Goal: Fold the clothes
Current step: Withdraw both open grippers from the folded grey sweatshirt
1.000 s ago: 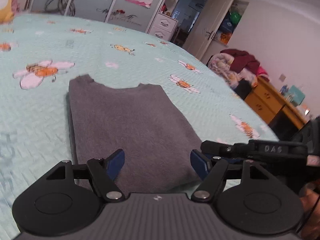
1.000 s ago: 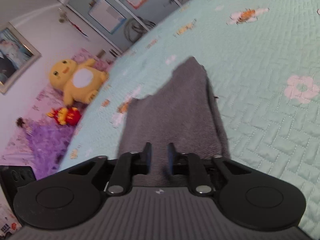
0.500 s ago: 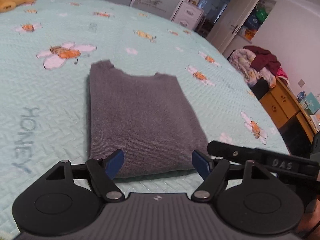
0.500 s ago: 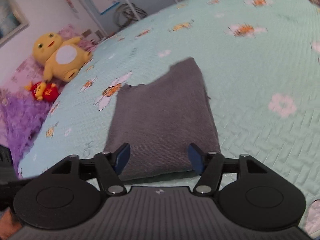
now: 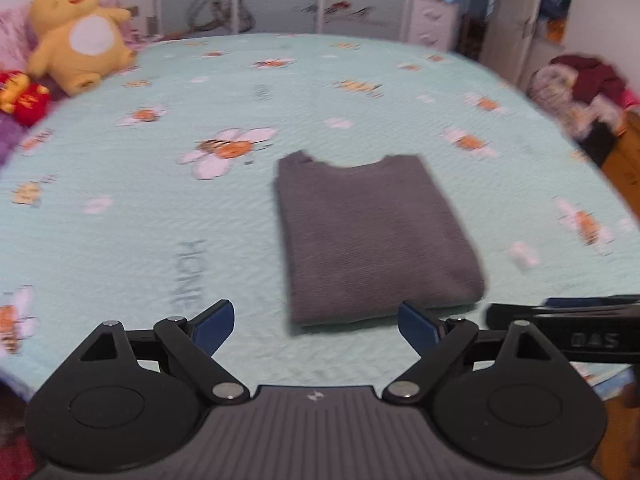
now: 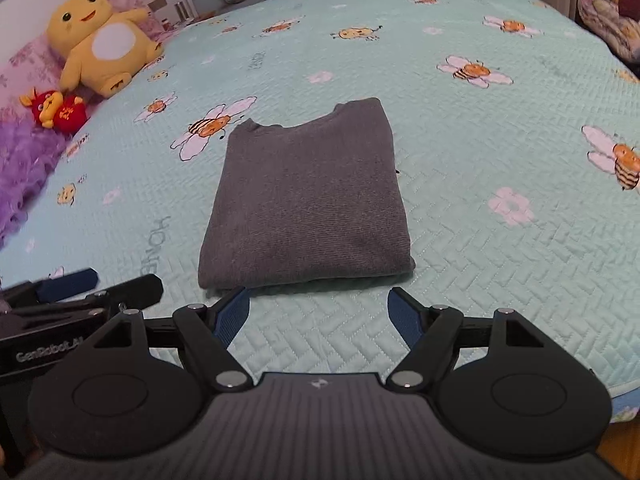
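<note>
Fold looks finished on this one. Grey sweater (image 6: 306, 200) lies as a compact rectangle on the bed (image 6: 500, 280), collar at the far end, folded edge toward the cameras, sides squared, no sleeve sticking out that I can see.

Left tongs (image 5: 316, 326): jaws spread wide, have just been opening further, nothing between them. Right tongs (image 6: 318, 316): also spread, have just been opening, nothing pinched. Blue pads on both are bare.

Position: sweater sits beyond both sets of tongs, not touching either. In the right wrist view its near edge is just past the fingertips and roughly centred between them. In the left wrist view it lies off to the right of centre, near edge by the right finger, and the other tool's arm shows at the right border. Left view is motion-blurred, so the edge detail there is soft.

My read: this is the release-and-back-off step after the last fold. Next move is either done, or fetch the next garment. A heap of clothes (image 5: 576, 92) sits off the far right corner of the bed, a likely source, but I can't tell what is in it. If the sweater needs moving to a stack, grab both near corners together so the layers don't slide apart.

Yellow plush toy (image 6: 102, 46) at the head of the bed is well apart, no interference.
</note>
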Demonstrator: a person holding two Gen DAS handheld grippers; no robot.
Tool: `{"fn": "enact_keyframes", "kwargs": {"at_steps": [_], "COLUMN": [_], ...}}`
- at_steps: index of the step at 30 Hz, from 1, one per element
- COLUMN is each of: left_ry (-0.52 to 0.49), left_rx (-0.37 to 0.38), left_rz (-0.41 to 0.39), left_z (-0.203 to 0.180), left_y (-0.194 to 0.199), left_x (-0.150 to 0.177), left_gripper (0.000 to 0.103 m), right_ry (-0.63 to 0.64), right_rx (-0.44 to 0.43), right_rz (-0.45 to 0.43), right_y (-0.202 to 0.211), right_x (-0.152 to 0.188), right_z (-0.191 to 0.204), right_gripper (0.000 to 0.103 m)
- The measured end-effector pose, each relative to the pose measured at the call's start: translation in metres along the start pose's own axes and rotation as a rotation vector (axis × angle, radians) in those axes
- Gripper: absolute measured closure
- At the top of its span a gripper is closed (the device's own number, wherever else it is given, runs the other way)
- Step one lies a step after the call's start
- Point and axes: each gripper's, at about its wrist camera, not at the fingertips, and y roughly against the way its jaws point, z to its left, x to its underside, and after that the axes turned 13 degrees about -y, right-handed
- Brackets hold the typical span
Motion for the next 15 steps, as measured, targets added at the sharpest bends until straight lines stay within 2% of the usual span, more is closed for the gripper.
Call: {"fn": "enact_keyframes", "kwargs": {"at_steps": [2, 5, 10, 15], "left_ry": [-0.021, -0.056, -0.023, -0.024], "left_rx": [-0.059, -0.118, -0.057, -0.038], "left_rz": [0.047, 0.056, 0.029, 0.033], "left_z": [-0.001, -0.002, 0.0, -0.002], "left_y": [-0.002, -0.001, 0.005, 0.003], "left_x": [-0.001, 0.001, 0.004, -0.001], "left_gripper": [0.011, 0.011, 0.011, 0.011], "right_ry": [0.001, -0.002, 0.007, 0.006], "right_rx": [0.006, 0.013, 0.03, 0.043], "right_rz": [0.014, 0.011, 0.0, 0.015], "right_y": [0.002, 0.005, 0.004, -0.004], "right_x": [0.002, 0.004, 0.006, 0.004], "right_z": [0.003, 0.005, 0.009, 0.013], "right_gripper": [0.027, 0.027, 0.027, 0.027]}}
